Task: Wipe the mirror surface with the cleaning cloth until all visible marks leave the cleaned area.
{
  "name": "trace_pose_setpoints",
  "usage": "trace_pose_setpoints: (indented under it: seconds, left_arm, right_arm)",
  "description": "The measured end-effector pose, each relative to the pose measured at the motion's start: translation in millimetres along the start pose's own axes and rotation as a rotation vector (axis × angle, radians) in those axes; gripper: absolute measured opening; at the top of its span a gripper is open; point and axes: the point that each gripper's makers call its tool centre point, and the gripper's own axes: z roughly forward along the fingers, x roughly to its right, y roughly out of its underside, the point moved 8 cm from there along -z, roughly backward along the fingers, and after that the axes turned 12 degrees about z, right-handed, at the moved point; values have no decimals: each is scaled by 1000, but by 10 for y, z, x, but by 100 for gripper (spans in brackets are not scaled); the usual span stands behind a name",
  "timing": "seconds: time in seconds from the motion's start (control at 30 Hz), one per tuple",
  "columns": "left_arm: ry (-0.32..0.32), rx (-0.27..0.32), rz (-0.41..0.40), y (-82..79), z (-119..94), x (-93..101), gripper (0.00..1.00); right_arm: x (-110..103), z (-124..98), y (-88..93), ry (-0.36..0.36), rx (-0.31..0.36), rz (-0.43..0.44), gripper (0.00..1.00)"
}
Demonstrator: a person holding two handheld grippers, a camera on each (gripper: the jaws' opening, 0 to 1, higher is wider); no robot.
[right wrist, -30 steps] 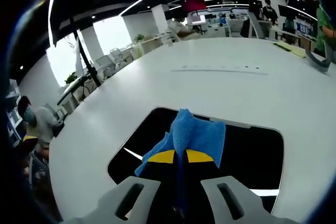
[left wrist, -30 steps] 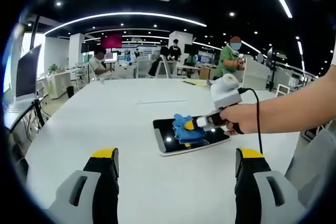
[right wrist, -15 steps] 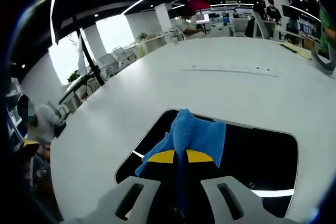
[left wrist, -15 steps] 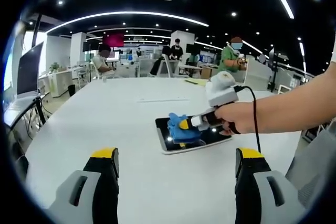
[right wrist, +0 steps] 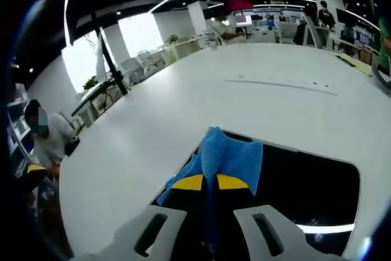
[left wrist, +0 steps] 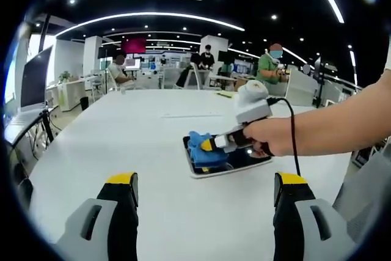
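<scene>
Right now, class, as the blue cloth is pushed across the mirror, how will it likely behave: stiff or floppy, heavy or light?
The blue cloth looks floppy: it bunches and folds ahead of the right gripper, whose jaws pinch it. It probably weighs little, being thin fabric. On the glossy mirror it should slide easily, though a loose corner may drag or fold under.

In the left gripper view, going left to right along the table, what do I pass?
Bare white table → blue cleaning cloth → right claw gripping it, over the dark mirror → the person's hand.
</scene>
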Motion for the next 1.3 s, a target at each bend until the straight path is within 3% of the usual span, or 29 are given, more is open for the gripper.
trace_pose_setpoints:
  seconds: [0.43,1.3]
  left_arm:
    - [-4,0,-6,18,0,-12,93]
    - [3,-2,-2,12,14,10,93]
  right_arm:
    - [-56,56,-8,8,-7,-70,1]
    - [-79,16,41,-18,-7,-93,2]
